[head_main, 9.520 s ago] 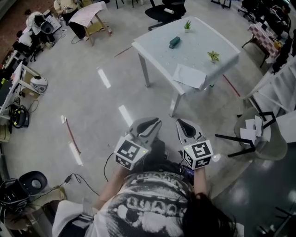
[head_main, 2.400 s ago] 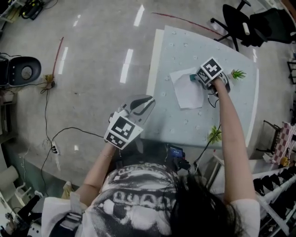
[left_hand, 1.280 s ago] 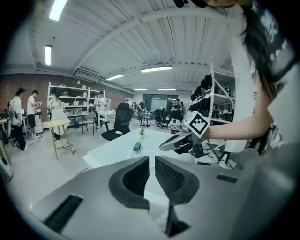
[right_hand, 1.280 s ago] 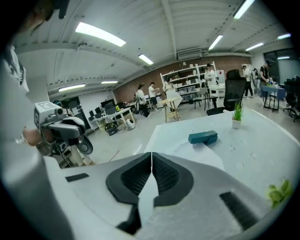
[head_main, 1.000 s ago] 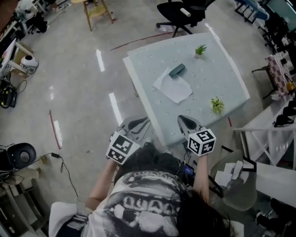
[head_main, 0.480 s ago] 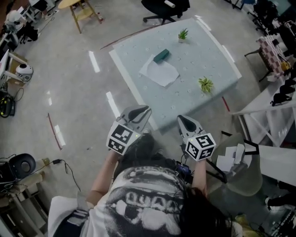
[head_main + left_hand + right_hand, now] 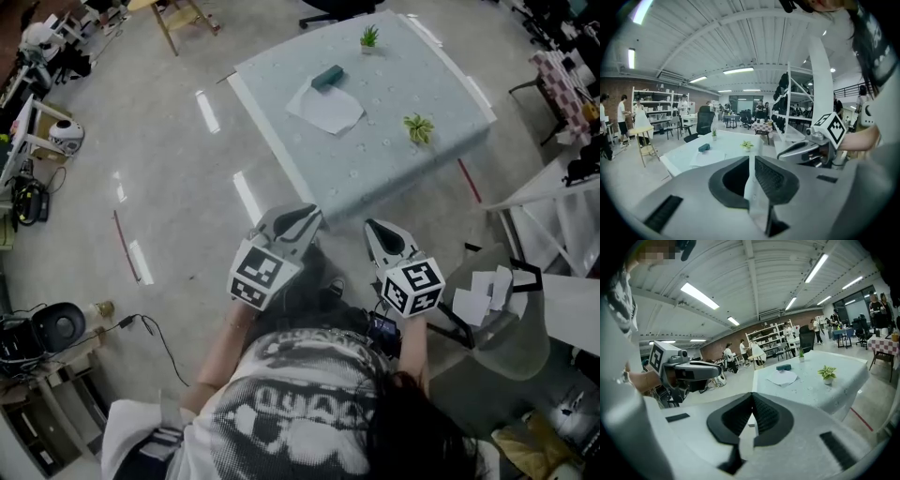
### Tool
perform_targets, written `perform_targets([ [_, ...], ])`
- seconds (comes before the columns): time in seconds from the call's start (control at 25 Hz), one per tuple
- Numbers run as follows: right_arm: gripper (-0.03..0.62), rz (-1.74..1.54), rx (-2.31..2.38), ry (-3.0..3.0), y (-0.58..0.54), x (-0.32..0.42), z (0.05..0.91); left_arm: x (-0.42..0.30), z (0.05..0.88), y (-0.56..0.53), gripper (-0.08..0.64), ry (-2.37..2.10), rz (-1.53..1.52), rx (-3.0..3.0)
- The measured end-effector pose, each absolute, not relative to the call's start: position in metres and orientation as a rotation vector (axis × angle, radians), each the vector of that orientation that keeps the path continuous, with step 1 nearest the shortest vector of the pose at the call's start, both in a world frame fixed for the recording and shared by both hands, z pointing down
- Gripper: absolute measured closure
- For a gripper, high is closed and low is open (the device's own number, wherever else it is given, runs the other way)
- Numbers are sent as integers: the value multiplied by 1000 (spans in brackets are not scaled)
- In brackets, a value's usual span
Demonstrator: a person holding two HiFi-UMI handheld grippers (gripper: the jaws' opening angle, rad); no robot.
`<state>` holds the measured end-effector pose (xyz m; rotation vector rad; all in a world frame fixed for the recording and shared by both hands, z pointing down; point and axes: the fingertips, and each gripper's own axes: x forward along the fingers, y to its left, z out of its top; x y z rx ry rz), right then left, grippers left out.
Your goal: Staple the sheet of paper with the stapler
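The white sheet of paper [image 7: 325, 110] lies on the pale table [image 7: 375, 164], with the dark green stapler [image 7: 327, 77] at its far edge. Both also show far off in the left gripper view, paper [image 7: 707, 158] and stapler [image 7: 704, 147], and in the right gripper view, paper [image 7: 783, 378] and stapler [image 7: 783, 367]. My left gripper [image 7: 307, 214] [image 7: 749, 158] and right gripper [image 7: 373, 228] [image 7: 752, 395] are held close to the body, well short of the table. The left jaws stand all but together. The right jaws are closing tip to tip. Neither holds anything.
Two small potted plants [image 7: 369, 37] [image 7: 416, 127] stand on the table. A chair with loose papers [image 7: 487, 300] is at my right and a wooden stool [image 7: 183, 14] at the far left. Cables and gear [image 7: 56, 323] lie on the floor at the left. People stand in the background.
The table with the paper and stapler has drawn away toward the top of the head view. Both grippers have moved back together from its near edge and stay empty.
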<state>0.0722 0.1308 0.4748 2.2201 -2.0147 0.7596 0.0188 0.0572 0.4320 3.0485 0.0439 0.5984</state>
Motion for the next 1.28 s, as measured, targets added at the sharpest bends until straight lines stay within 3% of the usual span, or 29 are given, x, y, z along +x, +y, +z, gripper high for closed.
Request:
perform_targets([
  [1.28,604,591,2161,-2059,198,21,468,-34,436,149,526,66,584,3077],
])
